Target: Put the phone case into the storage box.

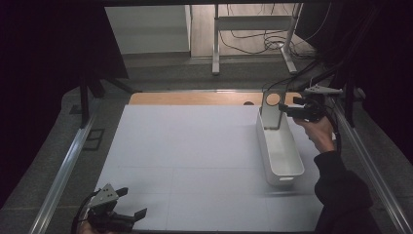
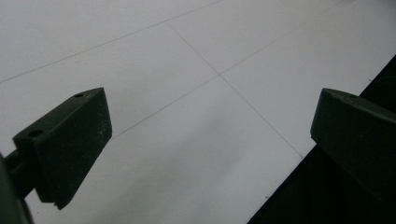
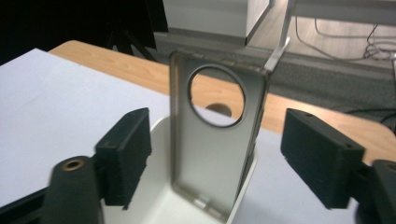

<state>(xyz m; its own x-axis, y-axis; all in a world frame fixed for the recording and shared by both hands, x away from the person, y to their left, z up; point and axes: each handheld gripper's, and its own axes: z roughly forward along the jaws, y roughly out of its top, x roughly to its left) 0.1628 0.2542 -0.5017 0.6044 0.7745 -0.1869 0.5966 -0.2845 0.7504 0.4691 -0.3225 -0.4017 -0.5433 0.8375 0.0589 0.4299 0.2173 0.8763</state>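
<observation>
Right gripper view: right gripper (image 3: 212,158) spread around upright phone case (image 3: 215,154), unlabelled, in white bin (image 1: 280,151).

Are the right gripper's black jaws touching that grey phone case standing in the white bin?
Apart. In the right gripper view the grey phone case stands in the white bin with clear gaps to each jaw of the right gripper.

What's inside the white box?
A grey phone case with a round hole stands upright at the far end of the white box, leaning on its end wall. The rest of the box looks bare. The case hides the bit of wall behind it.
</observation>
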